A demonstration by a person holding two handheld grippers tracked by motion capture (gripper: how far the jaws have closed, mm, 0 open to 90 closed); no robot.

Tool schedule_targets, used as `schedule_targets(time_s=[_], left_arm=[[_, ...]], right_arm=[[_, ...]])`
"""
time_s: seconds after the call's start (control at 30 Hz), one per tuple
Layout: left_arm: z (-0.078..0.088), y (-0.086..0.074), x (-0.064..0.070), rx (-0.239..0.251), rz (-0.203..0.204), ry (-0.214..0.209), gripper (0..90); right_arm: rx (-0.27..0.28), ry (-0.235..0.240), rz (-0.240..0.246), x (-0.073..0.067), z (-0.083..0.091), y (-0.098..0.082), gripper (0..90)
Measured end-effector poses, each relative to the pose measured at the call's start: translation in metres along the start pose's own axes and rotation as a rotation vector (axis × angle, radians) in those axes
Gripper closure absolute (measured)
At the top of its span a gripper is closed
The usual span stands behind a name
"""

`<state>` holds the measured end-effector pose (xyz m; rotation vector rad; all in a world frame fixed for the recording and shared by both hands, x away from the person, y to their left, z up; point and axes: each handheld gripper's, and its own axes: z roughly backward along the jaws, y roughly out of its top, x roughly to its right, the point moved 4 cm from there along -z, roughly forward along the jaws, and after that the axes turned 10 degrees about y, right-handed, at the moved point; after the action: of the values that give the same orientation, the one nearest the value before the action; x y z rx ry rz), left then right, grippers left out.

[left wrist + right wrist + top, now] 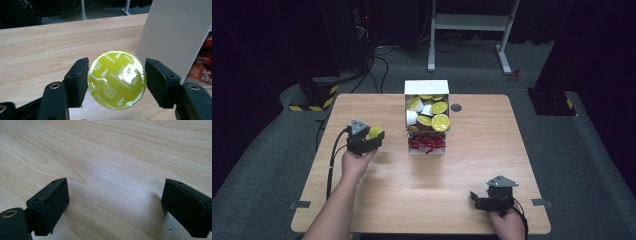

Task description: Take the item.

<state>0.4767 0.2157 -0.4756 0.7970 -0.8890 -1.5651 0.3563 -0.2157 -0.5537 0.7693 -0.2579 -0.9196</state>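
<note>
The left claw (116, 83) grips a yellow-lidded coffee pod (116, 79) left of the white box (427, 107); the right claw (113, 207) rests open on the tabletop (422, 185).

Yellow-green capsule (116, 79) with white lettering, white box (427, 88).

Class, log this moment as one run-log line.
left gripper: shut on capsule | right gripper: open, nothing between | box: holds capsules
</note>
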Motion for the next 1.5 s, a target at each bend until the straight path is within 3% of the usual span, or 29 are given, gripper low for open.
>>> schedule_targets(time_s=[0.27,0.63,1.13,1.5], left_arm=[[-0.014,-0.009,0.002,-0.036,0.01,0.004,38.1],[-0.031,-0.025,0.0,-0.105,-0.014,0.024,38.1],[-0.046,-0.035,0.005,-0.161,-0.022,0.033,38.1],[-0.05,-0.038,0.008,-0.156,-0.024,0.03,37.4]], right_arm=[[0.0,0.0,0.0,0.0,0.0,0.0,7.6],[0.0,0.0,0.0,0.0,0.0,0.0,7.6],[0.0,0.0,0.0,0.0,0.0,0.0,7.6],[0.0,0.0,-0.001,0.0,0.0,0.0,7.6]])
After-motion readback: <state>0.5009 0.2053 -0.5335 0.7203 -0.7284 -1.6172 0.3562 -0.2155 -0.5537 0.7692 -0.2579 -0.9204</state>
